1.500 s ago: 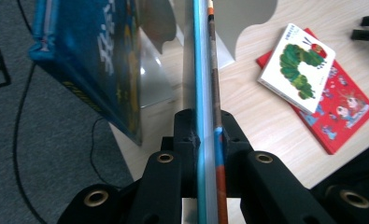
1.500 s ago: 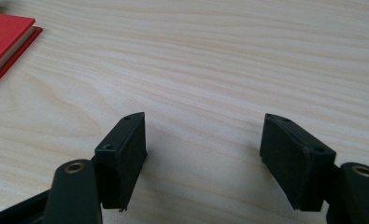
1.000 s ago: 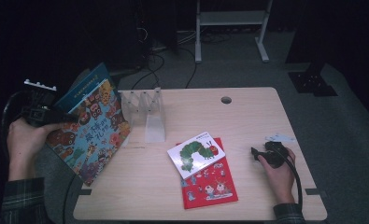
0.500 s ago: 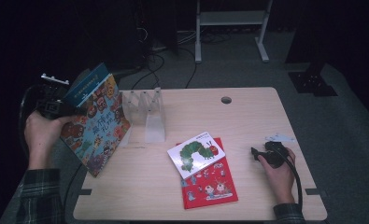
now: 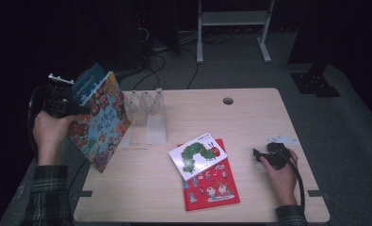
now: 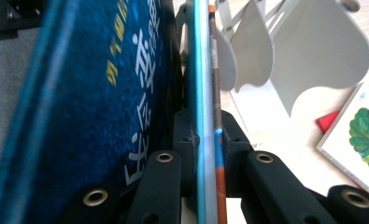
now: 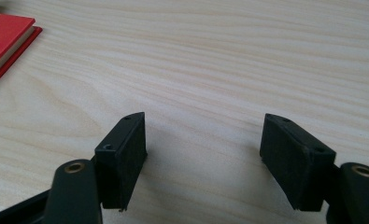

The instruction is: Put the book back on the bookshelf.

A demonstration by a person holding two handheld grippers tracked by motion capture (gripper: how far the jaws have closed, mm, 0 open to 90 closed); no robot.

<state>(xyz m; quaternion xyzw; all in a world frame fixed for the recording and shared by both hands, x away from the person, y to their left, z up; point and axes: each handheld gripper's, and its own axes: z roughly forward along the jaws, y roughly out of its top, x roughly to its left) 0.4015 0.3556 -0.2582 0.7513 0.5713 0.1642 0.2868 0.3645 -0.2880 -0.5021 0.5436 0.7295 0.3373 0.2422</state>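
- Our left gripper clamped two picture books, held tilted at the table's left edge, beside the white rack.
- Our right gripper rested wide and empty on the table.

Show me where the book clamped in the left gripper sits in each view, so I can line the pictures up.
High view: the colourful picture book hangs tilted at the table's left edge, left of the clear rack.
Left gripper view: its thin edge runs up the middle between the jaws, beside a blue book.
Right gripper view: not in it.
Shared landmark: the clear rack, upper right in the left gripper view.
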